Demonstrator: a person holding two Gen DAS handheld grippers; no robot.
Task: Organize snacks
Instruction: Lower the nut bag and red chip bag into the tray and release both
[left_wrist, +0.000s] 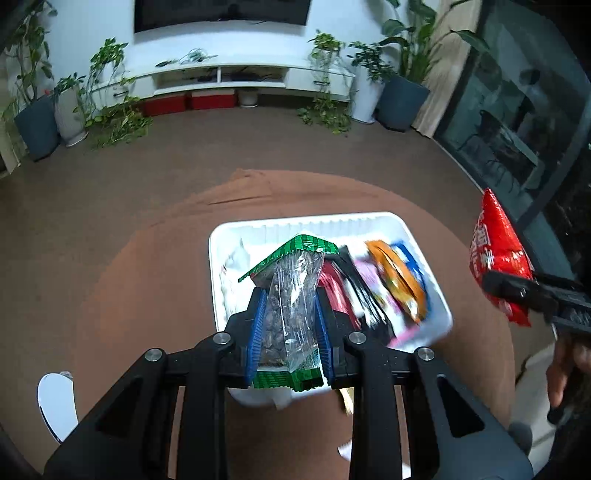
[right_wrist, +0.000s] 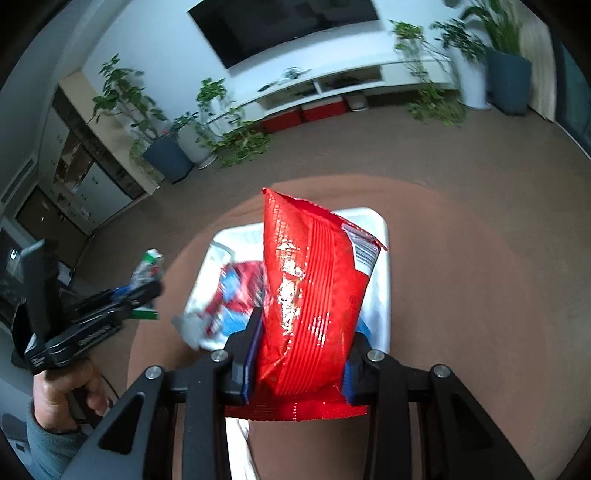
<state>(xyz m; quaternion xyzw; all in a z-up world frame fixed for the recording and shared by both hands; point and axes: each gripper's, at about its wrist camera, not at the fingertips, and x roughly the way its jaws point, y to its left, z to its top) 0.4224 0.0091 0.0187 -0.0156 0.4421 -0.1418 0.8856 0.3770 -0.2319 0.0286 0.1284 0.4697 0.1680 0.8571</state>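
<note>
Snack packets (left_wrist: 388, 280) in white tray (left_wrist: 295, 221)

Red packet (right_wrist: 314, 295); green-edged clear bag (left_wrist: 291, 310); white tray (left_wrist: 221, 236).

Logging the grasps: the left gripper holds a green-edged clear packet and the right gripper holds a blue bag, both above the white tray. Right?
Not quite: the right gripper holds a red bag, not a blue one, as the right wrist view shows. The left gripper does hold the green-edged clear packet above the white tray.

Wall-mounted TV (left_wrist: 221, 14), potted plants (left_wrist: 402, 99), 2 red boxes (left_wrist: 188, 103).
</note>
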